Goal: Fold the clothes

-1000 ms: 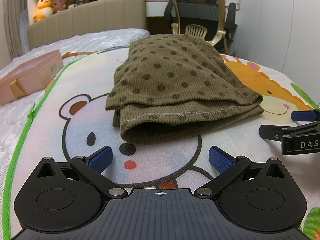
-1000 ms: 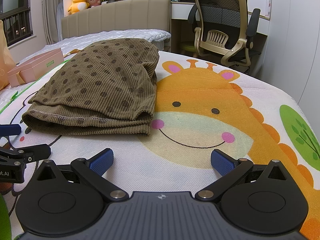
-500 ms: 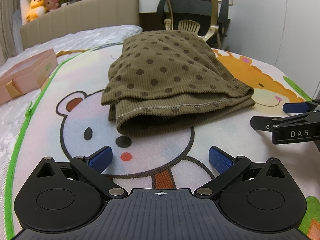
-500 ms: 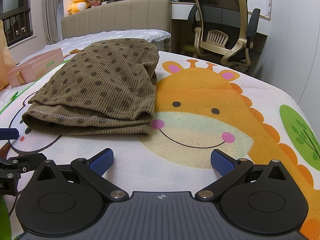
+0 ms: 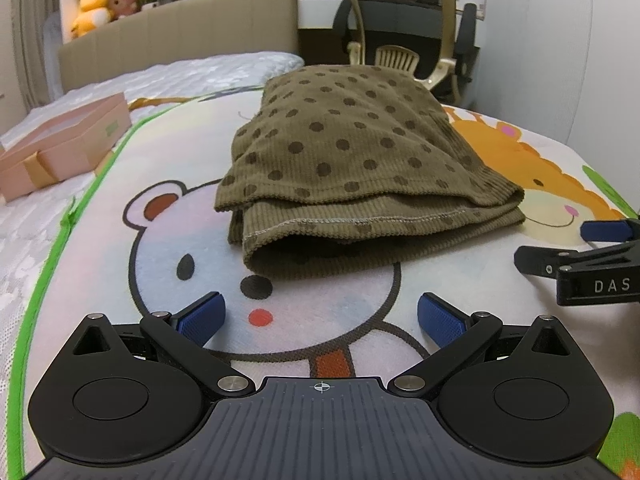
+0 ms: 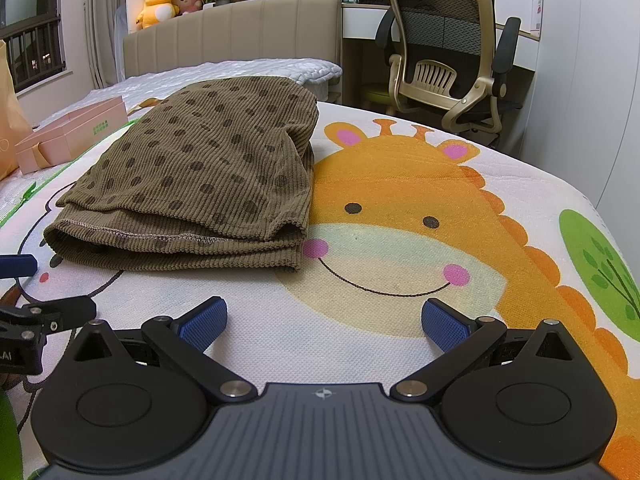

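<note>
- Nearest, the left gripper (image 5: 318, 314) hangs low over the printed bed cover (image 5: 168, 152), jaws spread wide and holding nothing; its blue pads (image 5: 202, 314) sit clear of the cloth.
- Alongside it, the right gripper (image 6: 324, 320) is the same: jaws wide, empty, above the giraffe print (image 6: 400, 208), with the garment off to its left.
- Just beyond both, the brown dotted garment (image 5: 348, 160) lies on the bed cover, over the bear print (image 5: 172, 240) and beside the giraffe, touched by neither gripper.
- It looks like ribbed, corduroy-like cloth with darker dots, stacked in several layers; a stitched hem (image 5: 360, 222) faces the grippers, and the lowest layer gapes slightly at the near left corner.
- My judgement: the folding seems largely done, since the piece is a compact bundle. What may remain is a tidy of the uneven front edges, or one more fold; no other clothes are visible.
- Farther off sit a pink box (image 5: 60, 148), the headboard (image 6: 232, 36) with plush toys (image 6: 158, 2), and an office chair (image 6: 444, 56).
</note>
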`<state>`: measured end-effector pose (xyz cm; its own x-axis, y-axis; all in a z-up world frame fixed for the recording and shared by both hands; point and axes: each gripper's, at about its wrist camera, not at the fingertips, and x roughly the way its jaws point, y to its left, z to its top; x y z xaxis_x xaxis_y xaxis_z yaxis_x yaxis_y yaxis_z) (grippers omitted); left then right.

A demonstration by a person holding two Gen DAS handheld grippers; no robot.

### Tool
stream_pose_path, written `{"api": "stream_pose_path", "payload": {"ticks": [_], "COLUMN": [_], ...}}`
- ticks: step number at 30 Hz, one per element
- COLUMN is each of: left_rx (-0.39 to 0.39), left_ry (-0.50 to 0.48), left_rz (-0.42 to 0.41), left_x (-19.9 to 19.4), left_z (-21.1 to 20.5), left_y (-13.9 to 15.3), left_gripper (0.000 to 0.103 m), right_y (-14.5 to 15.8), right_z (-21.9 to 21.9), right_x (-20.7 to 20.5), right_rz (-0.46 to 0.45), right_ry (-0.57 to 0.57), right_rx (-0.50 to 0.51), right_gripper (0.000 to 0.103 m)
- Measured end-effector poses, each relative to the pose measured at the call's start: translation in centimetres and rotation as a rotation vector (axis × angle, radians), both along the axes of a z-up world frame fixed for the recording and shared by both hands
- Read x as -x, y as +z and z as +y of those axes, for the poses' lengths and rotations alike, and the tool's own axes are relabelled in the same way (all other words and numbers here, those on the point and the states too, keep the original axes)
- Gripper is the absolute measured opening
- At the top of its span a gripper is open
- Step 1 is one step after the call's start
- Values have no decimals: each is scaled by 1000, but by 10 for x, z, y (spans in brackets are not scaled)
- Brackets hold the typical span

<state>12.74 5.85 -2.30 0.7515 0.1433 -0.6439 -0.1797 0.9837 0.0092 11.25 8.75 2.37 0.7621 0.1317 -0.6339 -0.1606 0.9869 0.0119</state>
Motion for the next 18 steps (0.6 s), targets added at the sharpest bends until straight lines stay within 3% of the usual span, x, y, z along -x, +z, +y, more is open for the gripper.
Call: {"api": "stream_pose_path", "payload": {"ticks": [18], "left_rx": [9], "left_ry": [37], "left_rz": [-7], "left_x": [-2], "left_z": [3], "left_y": [0], "left_gripper": [103], "right_y": [0], "right_z": [0], "right_x": [0], "right_rz": [0], "right_ry": [0], "right_rx": [-2], "right_gripper": [103]}}
